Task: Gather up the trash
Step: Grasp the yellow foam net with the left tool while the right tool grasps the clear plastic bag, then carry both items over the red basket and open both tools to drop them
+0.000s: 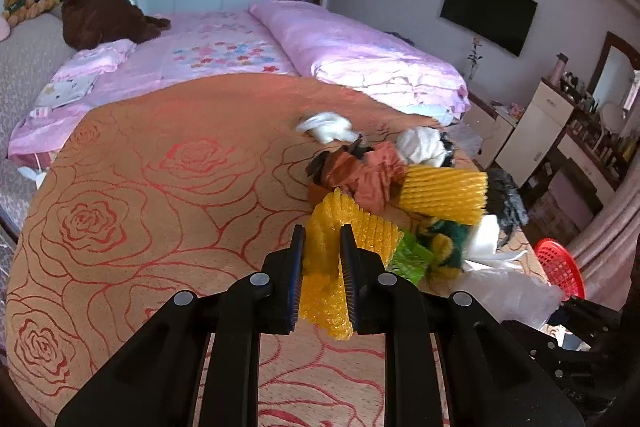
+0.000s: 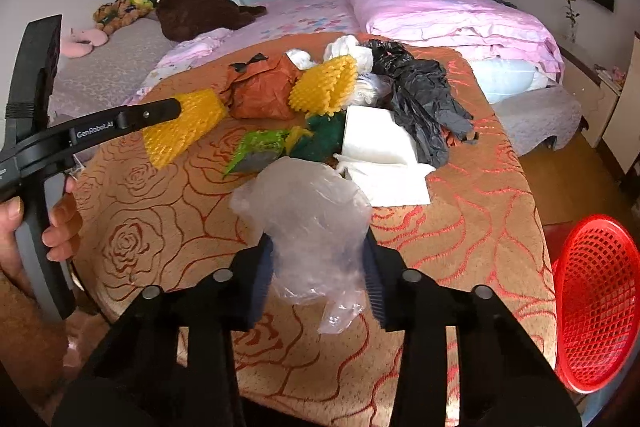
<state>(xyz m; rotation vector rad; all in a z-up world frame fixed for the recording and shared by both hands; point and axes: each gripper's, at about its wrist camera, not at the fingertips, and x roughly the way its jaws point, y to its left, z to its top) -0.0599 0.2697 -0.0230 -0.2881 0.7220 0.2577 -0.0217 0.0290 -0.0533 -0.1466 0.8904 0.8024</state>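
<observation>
I see the orange rose blanket (image 2: 460,227) carrying the trash pile (image 2: 360,99); the red basket (image 2: 596,303) stands off its right edge. On the pile's near side, my right gripper (image 2: 318,279) pinches a clear plastic bag (image 2: 312,227), and my left gripper (image 1: 322,267) squeezes yellow foam netting (image 1: 320,243).

Left gripper (image 1: 322,259): angled down, fingers (image 1: 298,275) clamped on yellow foam net (image 1: 320,251), which sticks out above and below them.
Left hand (image 2: 60,223): wraps the gripper's handle, fingertips curled round the front, seen at the left edge of the right wrist view.
Right gripper (image 2: 318,267): angled down, fingers (image 2: 262,279) pressed against both sides of a clear bag (image 2: 312,223).
</observation>
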